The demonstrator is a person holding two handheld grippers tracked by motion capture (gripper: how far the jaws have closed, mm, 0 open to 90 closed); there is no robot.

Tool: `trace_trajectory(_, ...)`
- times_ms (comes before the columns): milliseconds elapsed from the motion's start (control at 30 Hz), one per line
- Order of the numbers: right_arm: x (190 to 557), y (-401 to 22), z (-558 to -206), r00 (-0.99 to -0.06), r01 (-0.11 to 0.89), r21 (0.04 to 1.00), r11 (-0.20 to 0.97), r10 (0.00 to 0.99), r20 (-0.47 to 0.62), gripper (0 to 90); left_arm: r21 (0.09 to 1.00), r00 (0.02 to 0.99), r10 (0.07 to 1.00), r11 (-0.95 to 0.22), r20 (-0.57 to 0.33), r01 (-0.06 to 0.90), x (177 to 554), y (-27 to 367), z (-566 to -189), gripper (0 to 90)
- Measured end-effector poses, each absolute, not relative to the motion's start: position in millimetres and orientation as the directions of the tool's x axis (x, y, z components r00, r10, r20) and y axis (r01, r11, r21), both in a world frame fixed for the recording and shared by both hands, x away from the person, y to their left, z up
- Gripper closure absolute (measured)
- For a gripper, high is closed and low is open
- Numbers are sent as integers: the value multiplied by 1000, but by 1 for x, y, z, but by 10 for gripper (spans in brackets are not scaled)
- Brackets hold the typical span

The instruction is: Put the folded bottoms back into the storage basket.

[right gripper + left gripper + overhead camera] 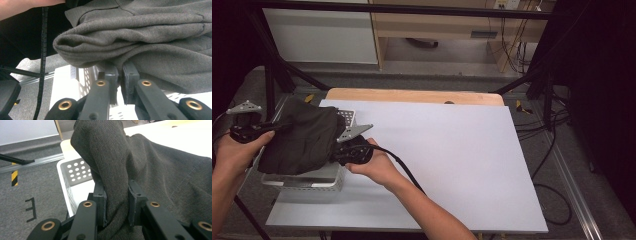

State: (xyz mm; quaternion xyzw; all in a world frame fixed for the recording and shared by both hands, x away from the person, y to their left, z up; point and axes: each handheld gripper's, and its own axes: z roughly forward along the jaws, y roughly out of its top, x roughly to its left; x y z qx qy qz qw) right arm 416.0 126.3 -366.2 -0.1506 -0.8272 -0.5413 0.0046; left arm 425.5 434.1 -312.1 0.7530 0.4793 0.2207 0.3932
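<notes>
Dark grey cloth [297,137], one piece, at left of frame over one white perforated basket [312,181]; left gripper [117,202] and right gripper [119,80] fingers clenched on cloth.

A: What does the dark grey knitted cloth [299,137] hide?

B: Most of the white perforated plastic basket [307,181] beneath it; its inside cannot be seen.

A: And the right gripper [120,71]?

B: Its jaw tips vanish under the cloth's folds, so how much fabric they pinch is unclear. The left gripper [116,195] has its lower part cut off by the picture's bottom edge.
</notes>
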Motion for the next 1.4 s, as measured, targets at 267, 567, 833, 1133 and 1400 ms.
trace_trajectory(267, 416, 129, -369, -955, 250, 897, 366, 247, 165, 849, 804, 440, 897, -233, -39, 547, 424, 436, -312, 723)
trace_trajectory(567, 417, 132, -372, -954, 251, 900, 357, 247, 168, 849, 808, 434, 900, -230, -35, 542, 422, 440, -312, 722)
trace_trajectory(833, 418, 135, -374, -952, 258, 898, 355, 250, 175, 848, 809, 430, 902, -231, -30, 540, 422, 443, -313, 722)
trace_trajectory(1133, 418, 137, -376, -953, 259, 897, 359, 246, 176, 848, 810, 428, 903, -237, -19, 536, 420, 444, -314, 723)
trace_trajectory(1400, 417, 141, -378, -953, 260, 895, 363, 245, 177, 847, 809, 426, 905, -239, -16, 538, 419, 446, -314, 722)
